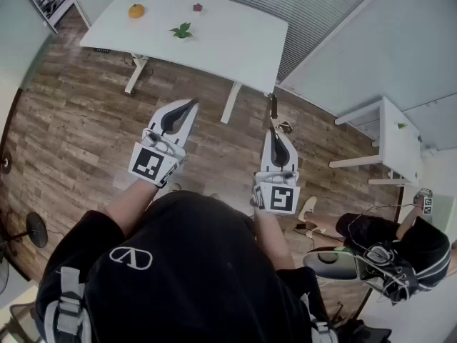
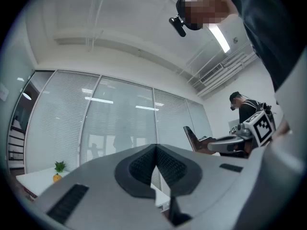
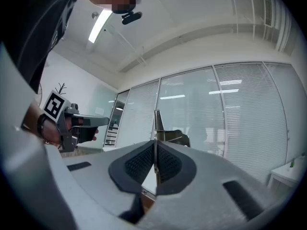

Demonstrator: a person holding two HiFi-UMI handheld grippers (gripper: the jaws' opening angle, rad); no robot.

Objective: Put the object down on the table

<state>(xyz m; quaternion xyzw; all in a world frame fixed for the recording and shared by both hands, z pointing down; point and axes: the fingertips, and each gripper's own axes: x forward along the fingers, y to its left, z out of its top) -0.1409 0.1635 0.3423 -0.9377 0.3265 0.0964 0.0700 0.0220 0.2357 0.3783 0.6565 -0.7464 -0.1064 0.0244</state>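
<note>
1. The right gripper [image 3: 155, 150] has its fingers [image 3: 139, 164] closed on a slim brown object [image 1: 273, 109]. What kind of object it is cannot be told. It is pinched edge-on between the pads, and most of its length stands out past the fingertips. A thin, flat thing gives little to grip, so a tight pinch on its faces likely keeps it from twisting or slipping.

2. The left gripper [image 2: 156, 150] has its fingers closed on each other with nothing between them. It is carried beside the right one and well apart from it, with no apparent part in the carry.

3. Both grippers are held out near level over the wooden floor [image 1: 86, 134]. That points the object toward where it is to go.

4. The white surface [image 1: 235, 48] lies well beyond both sets of fingertips. The object is therefore in the air and not yet set down, and the approach remains to be made.

5. An orange fruit [image 1: 136, 11] and a leafy sprig [image 1: 182, 31] lie on the part of the surface beyond the left fingers. The bare stretch beyond the right fingers looks the better landing spot.

6. The overhang past the fingertips would probably touch first, so a low, flat release seems wise.
</note>
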